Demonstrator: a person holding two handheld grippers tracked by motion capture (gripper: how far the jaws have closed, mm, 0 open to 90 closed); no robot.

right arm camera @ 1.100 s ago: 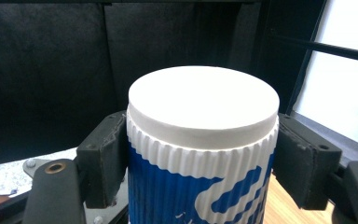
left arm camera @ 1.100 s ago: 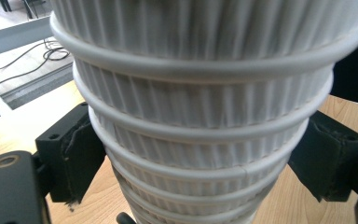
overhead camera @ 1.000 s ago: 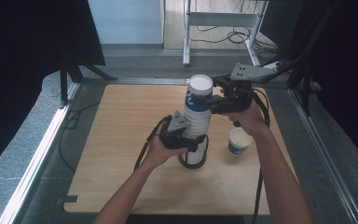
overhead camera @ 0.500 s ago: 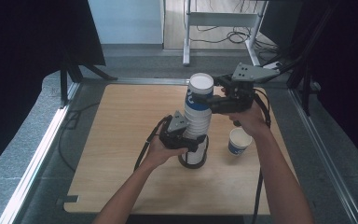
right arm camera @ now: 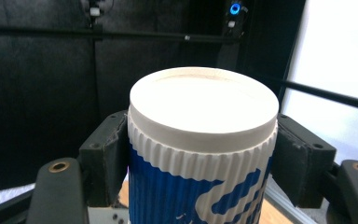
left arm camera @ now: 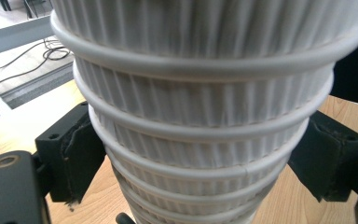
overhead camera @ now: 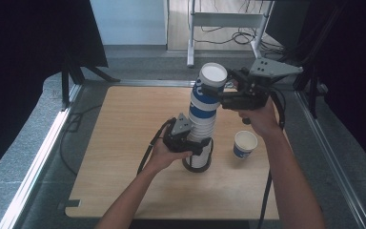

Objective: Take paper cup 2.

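**Top cup leaving a leaning stack**

The stack of upturned cups (overhead camera: 201,129) is standing at the centre of the frame on the counter (overhead camera: 124,143), its long axis running up and tilting toward the upper right. The top cup (overhead camera: 210,83) is sitting at that upper end, base up. The right tool (overhead camera: 218,90) is clamping it from the right, its jaws having just been closing on it. The left tool (overhead camera: 198,149) is gripping the stack's lower rims. A single cup (overhead camera: 244,144) is standing upright at lower right.
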